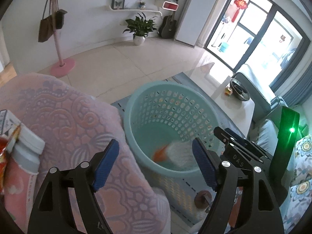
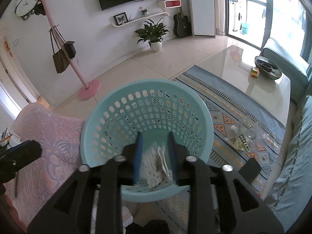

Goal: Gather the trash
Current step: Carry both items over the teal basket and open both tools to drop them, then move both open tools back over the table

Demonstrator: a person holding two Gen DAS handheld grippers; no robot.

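A teal perforated basket point(image 1: 136, 105) stands on the rug beside a pink-covered sofa arm point(image 1: 64, 113). An orange and white wrapper point(image 1: 171, 153) lies at its bottom. My left gripper point(image 1: 156, 165) is open and empty, above the basket's near rim. My right gripper point(image 2: 155, 149) hovers over the basket point(image 2: 93, 128) with its jaws partly apart around a crumpled white wrapper point(image 2: 156, 165); I cannot tell whether the pads still touch it. The right gripper shows in the left wrist view point(image 1: 239, 144). A clear plastic bag of trash point(image 2: 243, 136) lies on the rug to the right.
A glass coffee table point(image 2: 234, 62) holds a dark bowl point(image 2: 268, 67) and a puzzle cube point(image 2: 254, 72). A blue sofa point(image 2: 300, 136) lies right. A pink coat stand point(image 2: 78, 74), a potted plant point(image 2: 154, 35) and a guitar point(image 2: 182, 25) stand by the far wall. Packets point(image 1: 11, 140) sit on the sofa arm.
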